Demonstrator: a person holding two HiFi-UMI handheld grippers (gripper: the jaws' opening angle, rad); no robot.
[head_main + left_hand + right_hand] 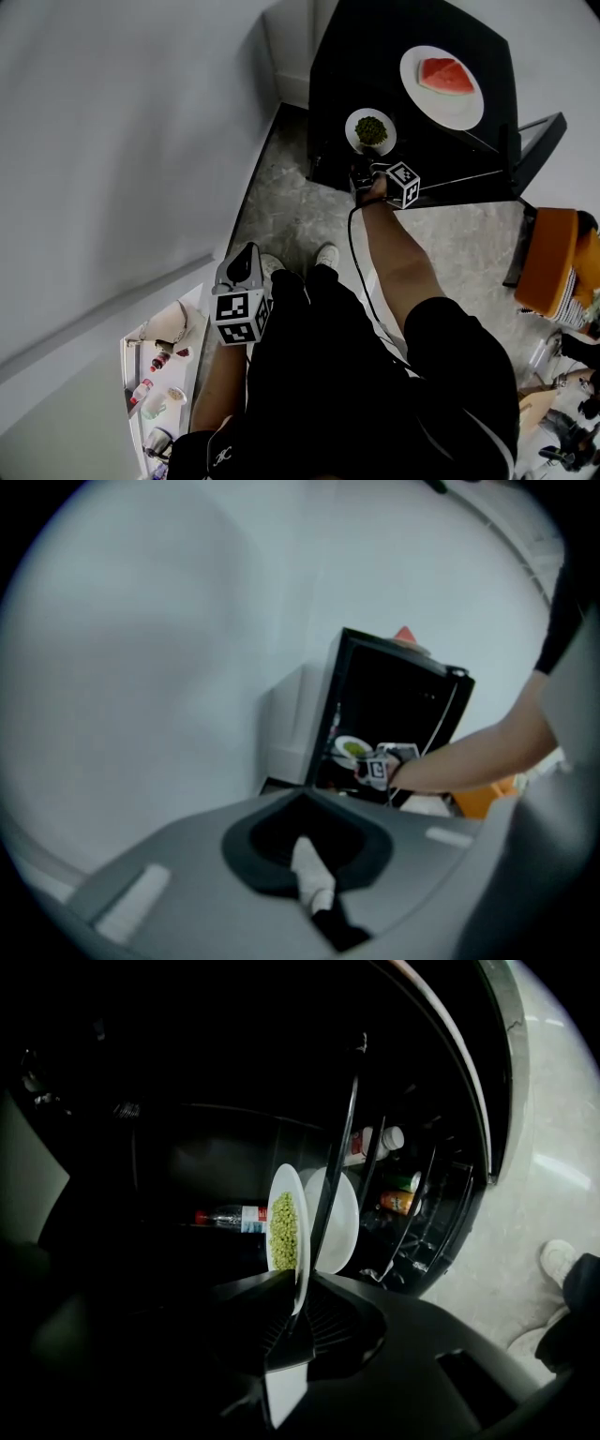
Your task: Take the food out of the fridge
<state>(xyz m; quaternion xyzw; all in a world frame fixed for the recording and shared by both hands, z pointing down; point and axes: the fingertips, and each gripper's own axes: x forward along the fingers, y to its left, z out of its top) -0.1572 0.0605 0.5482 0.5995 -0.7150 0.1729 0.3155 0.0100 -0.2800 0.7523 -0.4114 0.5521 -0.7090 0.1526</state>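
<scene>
Grey marble floor (300, 220), black fridge (356, 56) upper right; right gripper (295, 1302) jaws clamp rim of small white plate of green peas (386, 141); left gripper (314, 892) jaws closed, empty.

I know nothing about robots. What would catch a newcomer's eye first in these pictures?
The red watermelon slice stands out most, lying on a white plate on top of the black fridge. Just below it, at the fridge's open front, the right gripper is clamped on the rim of a small plate of green peas.
</scene>
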